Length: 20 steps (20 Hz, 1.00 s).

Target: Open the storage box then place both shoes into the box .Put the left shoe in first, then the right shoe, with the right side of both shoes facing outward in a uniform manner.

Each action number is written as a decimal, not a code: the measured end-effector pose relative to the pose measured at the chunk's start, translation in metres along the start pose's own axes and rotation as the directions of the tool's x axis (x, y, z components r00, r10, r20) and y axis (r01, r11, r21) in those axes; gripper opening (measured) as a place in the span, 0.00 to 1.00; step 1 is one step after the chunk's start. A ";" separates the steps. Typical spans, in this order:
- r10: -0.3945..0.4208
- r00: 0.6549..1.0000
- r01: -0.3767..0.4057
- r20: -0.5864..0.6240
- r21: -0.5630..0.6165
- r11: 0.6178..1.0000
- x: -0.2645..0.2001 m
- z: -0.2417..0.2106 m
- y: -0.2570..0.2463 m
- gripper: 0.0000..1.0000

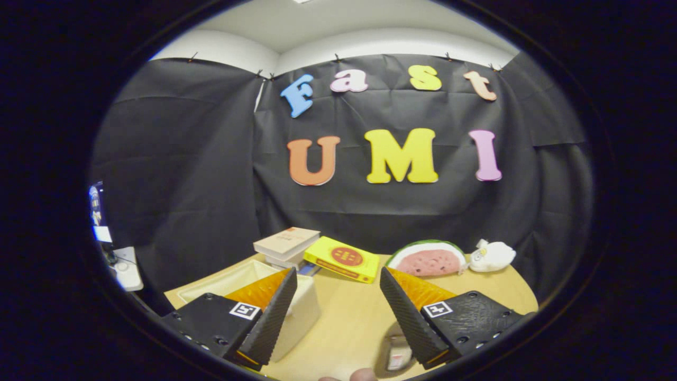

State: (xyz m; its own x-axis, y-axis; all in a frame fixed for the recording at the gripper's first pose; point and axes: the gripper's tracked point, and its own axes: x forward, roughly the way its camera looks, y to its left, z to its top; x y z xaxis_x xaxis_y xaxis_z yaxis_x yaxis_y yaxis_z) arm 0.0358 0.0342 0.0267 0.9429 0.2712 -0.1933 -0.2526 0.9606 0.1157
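Wooden table, tongs spread wide and empty, cream storage box beside the left finger, books beyond.

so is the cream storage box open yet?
Open: the cream plastic storage box shows its rim and hollow top, no lid on it. The hand-held gripper is open above the wooden table, left finger over the box.

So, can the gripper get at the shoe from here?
Probably yes: the gripper is open, and the shoe lies on the bare table close below its right finger, nothing between. It must tilt down first.
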 end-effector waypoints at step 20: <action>-0.069 0.841 0.109 -0.537 0.043 0.993 0.026 -0.216 -0.120 0.92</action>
State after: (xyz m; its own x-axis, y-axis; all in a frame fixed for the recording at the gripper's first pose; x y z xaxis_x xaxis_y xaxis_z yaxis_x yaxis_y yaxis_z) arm 0.0439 -0.0604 -0.2030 0.6935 0.1943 -0.6938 -0.1385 0.9809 0.1362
